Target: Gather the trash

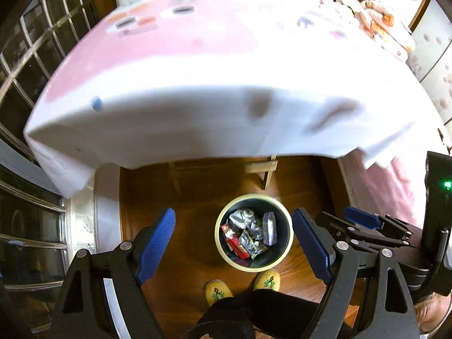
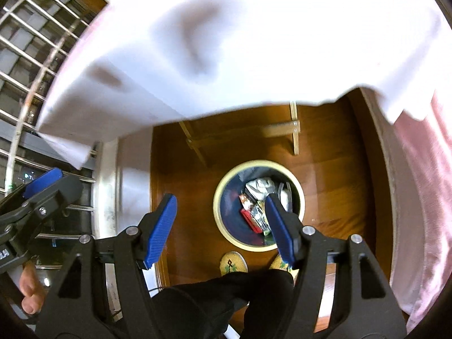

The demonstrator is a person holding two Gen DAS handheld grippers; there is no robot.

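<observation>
A round bin with a cream rim [image 1: 217, 234] [image 2: 216, 206] stands on the wooden floor below both grippers. Inside it lie several crumpled wrappers [image 1: 245, 231] [image 2: 258, 186], silver foil and red. My left gripper [image 1: 234, 214] hangs high over the bin, open, with nothing between its blue pads. My right gripper [image 2: 220, 200] is also open and empty above the bin. It shows at the right edge of the left wrist view as the right gripper [image 1: 347, 217]. One blue pad of the left gripper [image 2: 42, 180] shows in the right wrist view.
A table under a white and pink cloth [image 1: 197, 70] [image 2: 254, 42] fills the upper half, with small blurred items [image 1: 183, 10] at its far side. Wooden table legs [image 2: 282, 130] stand behind the bin. Yellow slippers [image 1: 267, 281] and a dark trouser leg are below. A window grille [image 1: 28, 56] is at left.
</observation>
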